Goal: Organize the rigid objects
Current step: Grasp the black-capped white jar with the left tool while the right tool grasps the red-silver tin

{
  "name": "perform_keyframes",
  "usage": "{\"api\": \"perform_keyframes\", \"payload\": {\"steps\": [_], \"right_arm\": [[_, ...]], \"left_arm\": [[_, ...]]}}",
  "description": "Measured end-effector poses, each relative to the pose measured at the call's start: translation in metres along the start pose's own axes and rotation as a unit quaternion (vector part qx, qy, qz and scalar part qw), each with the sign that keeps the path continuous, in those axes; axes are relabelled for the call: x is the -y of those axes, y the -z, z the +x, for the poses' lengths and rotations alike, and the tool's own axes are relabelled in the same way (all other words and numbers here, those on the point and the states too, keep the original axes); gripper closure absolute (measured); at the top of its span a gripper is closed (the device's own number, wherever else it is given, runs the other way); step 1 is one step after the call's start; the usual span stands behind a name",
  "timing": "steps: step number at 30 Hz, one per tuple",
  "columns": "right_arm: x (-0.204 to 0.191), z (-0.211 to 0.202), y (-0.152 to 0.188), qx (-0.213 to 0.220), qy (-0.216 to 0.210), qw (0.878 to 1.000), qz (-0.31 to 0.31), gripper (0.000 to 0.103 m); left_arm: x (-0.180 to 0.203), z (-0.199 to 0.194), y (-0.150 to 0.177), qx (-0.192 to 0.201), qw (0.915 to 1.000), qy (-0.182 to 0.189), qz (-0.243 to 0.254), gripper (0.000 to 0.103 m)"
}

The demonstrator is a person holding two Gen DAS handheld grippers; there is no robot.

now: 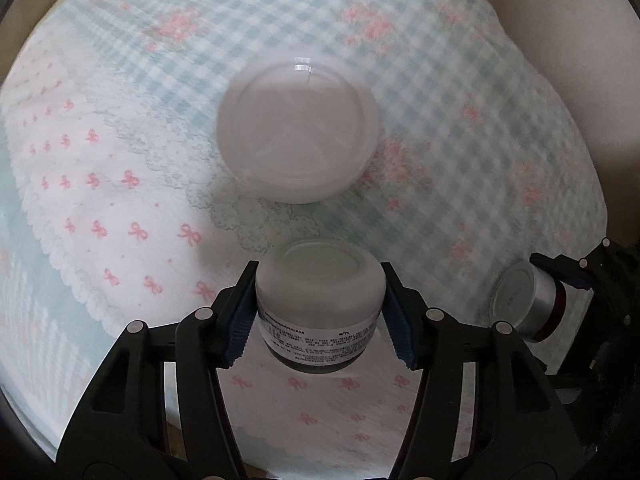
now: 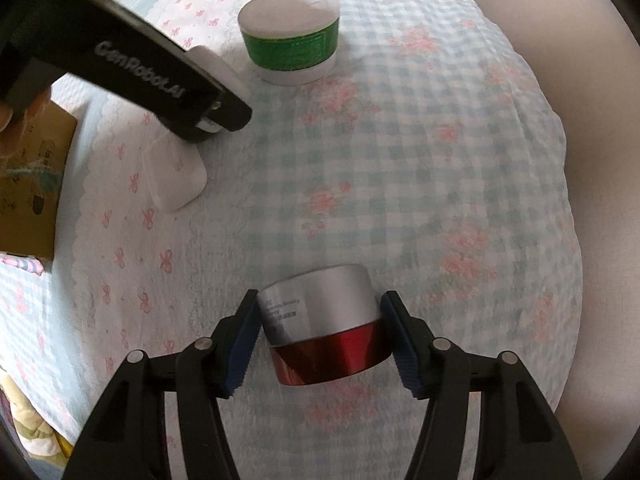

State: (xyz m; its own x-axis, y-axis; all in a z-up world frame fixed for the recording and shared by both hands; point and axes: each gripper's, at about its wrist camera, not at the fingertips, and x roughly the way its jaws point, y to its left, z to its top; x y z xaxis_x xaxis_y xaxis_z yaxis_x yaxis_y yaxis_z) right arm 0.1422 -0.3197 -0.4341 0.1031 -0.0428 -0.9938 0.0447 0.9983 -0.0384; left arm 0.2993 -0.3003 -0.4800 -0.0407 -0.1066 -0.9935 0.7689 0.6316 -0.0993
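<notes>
My left gripper (image 1: pixel 320 312) is shut on a white jar (image 1: pixel 320 304) with a printed label, held above the cloth. A larger white-lidded tub (image 1: pixel 298 132) stands just beyond it; the right wrist view shows its green band (image 2: pixel 290 38). My right gripper (image 2: pixel 320 340) is shut on a silver-and-red jar (image 2: pixel 326 328), also seen at the left wrist view's right edge (image 1: pixel 524 300). The left gripper's body (image 2: pixel 160 76) crosses the right wrist view's upper left.
A checked blue and pink floral cloth (image 2: pixel 400 180) covers the surface. A small white rounded case (image 2: pixel 174 176) lies on it at the left. A cardboard box (image 2: pixel 32 184) sits beyond the left edge. A beige wall (image 2: pixel 592 160) borders the right.
</notes>
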Motion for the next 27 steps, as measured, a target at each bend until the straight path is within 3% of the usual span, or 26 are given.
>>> {"api": "perform_keyframes", "payload": {"steps": [8, 16, 19, 23, 27], "right_arm": [[0.011, -0.042, 0.004, 0.03, -0.002, 0.999, 0.024, 0.048], [0.022, -0.138, 0.004, 0.093, -0.011, 0.995, 0.038, 0.048], [0.021, -0.177, -0.001, 0.119, -0.018, 0.992, 0.03, 0.048], [0.012, -0.225, -0.009, 0.153, -0.025, 0.988, 0.006, 0.049], [-0.007, -0.265, -0.018, 0.182, -0.053, 0.982, -0.022, 0.049]], "left_arm": [[0.006, -0.07, 0.015, 0.047, 0.9983, -0.009, -0.032, 0.049], [0.022, -0.177, 0.068, 0.114, 0.9874, -0.009, -0.11, 0.049], [0.02, -0.214, 0.09, 0.141, 0.9793, -0.01, -0.145, 0.049], [0.005, -0.262, 0.136, 0.18, 0.9612, -0.008, -0.209, 0.049], [-0.011, -0.295, 0.179, 0.204, 0.9438, -0.035, -0.257, 0.049]]}}
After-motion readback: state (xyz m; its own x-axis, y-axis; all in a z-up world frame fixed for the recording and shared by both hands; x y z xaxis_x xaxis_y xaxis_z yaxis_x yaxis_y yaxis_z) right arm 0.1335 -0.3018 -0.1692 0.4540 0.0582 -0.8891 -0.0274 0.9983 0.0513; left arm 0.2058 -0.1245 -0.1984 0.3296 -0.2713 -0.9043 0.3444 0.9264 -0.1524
